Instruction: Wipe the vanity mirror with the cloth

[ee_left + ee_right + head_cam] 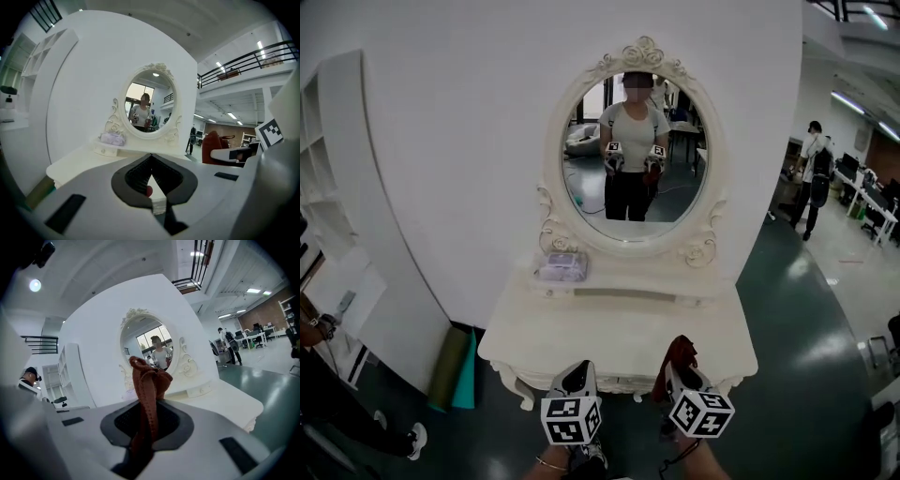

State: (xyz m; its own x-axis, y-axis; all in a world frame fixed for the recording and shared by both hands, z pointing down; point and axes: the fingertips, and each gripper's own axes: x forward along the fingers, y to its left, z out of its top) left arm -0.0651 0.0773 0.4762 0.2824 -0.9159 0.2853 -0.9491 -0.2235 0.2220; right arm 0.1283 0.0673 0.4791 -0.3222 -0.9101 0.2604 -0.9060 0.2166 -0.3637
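No words, numbers or brand names can be read in any view. The only printed marks are black-and-white square patterns, one set on the marker cube (572,419) of the left gripper (580,373) and one on the marker cube (701,412) of the right gripper (680,371) — codes, not letters. A pale pack (562,267) on the vanity's shelf may carry print — too small and blurred to tell.

You have a pale pouch (562,267) lying on the raised back ledge of the white table (609,333). A green roll (450,368) leans just left of the table. Far to your right, a person (812,178) stands on the green floor (797,309).
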